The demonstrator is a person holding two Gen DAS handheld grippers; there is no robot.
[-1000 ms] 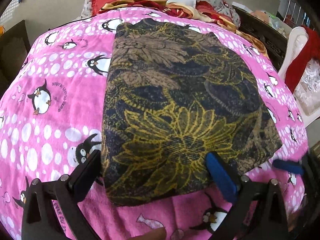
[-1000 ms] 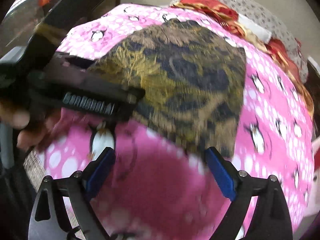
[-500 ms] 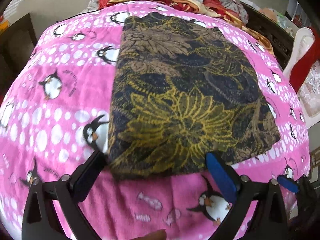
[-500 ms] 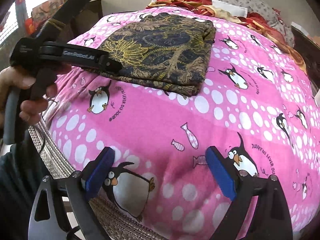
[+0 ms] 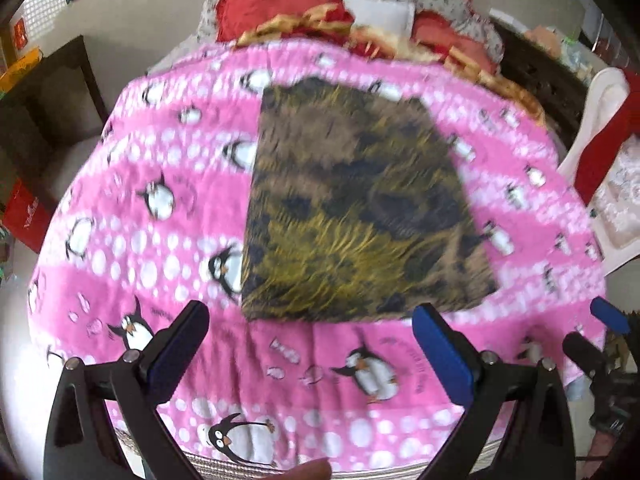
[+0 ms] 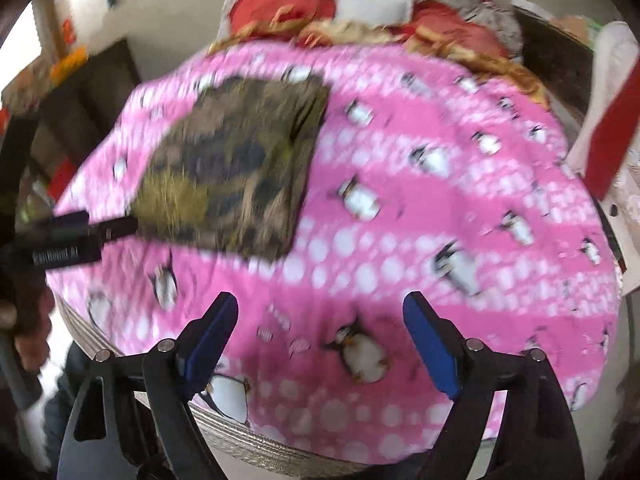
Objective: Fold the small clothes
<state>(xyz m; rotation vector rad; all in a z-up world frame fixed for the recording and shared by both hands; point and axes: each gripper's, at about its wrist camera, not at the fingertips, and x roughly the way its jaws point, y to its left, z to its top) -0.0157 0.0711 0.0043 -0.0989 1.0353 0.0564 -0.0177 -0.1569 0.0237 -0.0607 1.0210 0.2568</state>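
Pink penguin blanket [image 5: 168,216] under folded dark floral cloth [image 5: 356,216]; left gripper [image 5: 312,336] agape and empty, right gripper [image 6: 320,320] empty, jaws closing

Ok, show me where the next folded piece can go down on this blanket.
Bare pink blanket lies right of the folded floral cloth, out to the bed edge; a narrower strip lies left of it. The far end is crowded with heaped red and gold bedding.

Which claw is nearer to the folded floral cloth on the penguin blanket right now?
Left. The left claw hangs open just short of the folded floral cloth's near edge. The right claw, closing on nothing, sits farther off to the cloth's right, over bare penguin blanket.
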